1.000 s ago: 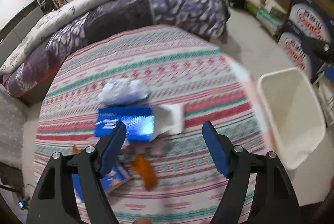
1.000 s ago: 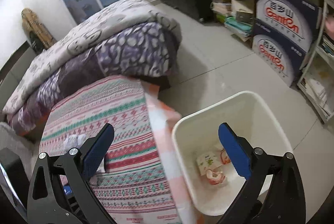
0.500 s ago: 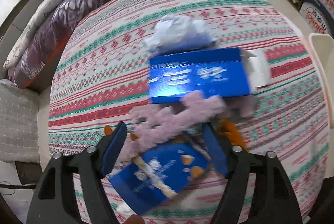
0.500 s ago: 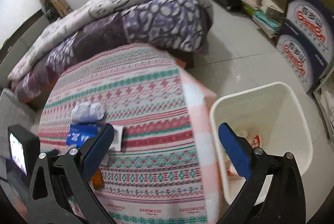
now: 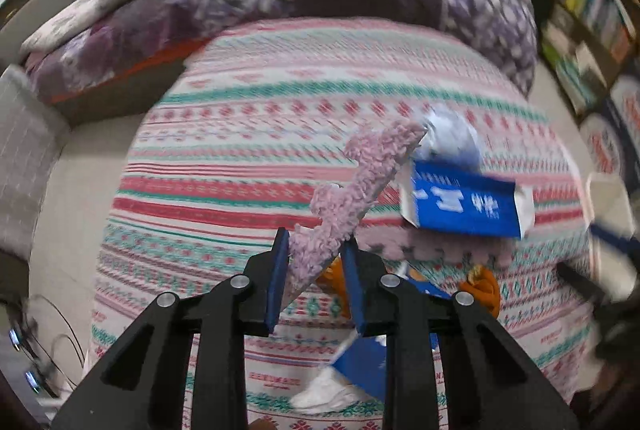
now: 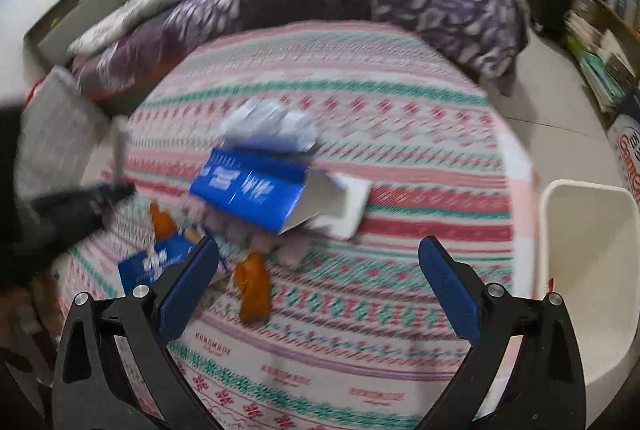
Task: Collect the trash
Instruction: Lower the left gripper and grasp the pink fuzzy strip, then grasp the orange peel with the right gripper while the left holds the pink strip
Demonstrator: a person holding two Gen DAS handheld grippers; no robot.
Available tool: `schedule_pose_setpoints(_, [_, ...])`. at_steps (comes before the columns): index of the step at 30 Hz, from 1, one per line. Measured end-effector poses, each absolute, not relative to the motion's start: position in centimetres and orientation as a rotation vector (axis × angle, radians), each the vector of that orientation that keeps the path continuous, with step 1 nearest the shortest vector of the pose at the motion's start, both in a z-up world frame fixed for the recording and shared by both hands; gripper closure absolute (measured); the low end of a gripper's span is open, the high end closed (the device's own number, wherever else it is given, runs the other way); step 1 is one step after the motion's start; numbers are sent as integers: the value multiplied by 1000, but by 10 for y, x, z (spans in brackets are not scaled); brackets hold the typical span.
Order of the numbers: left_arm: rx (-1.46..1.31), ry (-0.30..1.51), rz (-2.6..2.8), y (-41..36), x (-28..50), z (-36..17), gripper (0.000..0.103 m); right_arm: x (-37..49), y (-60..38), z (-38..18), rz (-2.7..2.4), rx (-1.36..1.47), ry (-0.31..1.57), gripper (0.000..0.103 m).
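Since half a second ago, left gripper (image 5: 314,254) has clamped and raised the fuzzy pink strip (image 5: 360,185) off the striped bedspread (image 5: 240,133).
Strip tilts up toward crumpled paper (image 5: 448,137); blue carton (image 6: 252,189) and orange wrapper (image 6: 252,290) lie mid-bed; right gripper (image 6: 320,266) spread wide, empty; white bin (image 6: 584,270) beside bed, far right.

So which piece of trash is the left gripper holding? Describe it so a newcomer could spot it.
Start at the striped bedspread and find the scattered litter near its front edge. The left gripper is shut on the pink fuzzy strip, which slants up from the jaws. It alone is soft and pink; the blue carton and orange wrapper are not.
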State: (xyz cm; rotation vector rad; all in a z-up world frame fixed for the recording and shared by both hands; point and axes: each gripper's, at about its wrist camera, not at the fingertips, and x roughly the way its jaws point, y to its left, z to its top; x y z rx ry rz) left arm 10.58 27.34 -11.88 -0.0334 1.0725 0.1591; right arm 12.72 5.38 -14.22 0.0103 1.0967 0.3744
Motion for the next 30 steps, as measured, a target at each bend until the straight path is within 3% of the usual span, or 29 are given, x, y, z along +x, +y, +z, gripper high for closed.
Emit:
schedule_pose_setpoints(8, [-145,944,192,292,84,-73,77,111,100,-179,404,-97,1174,19])
schedule_pose_setpoints(17, [-162,925,206,310,70,-69,76,112,115,-194,387,-168,1178,35])
schedule_pose_setpoints(20, [-168,932,220,317,68,-73,76,113,117,-193,372,-194,1150,63])
schedule_pose_setpoints(21, [-167,933,226,318,67,-74,76,113,117,-192,369,-208,1137,79])
schedule_pose_setpoints(30, [-172,855,286,318,60,-67,76,115,109,-144,393,-81,980,82])
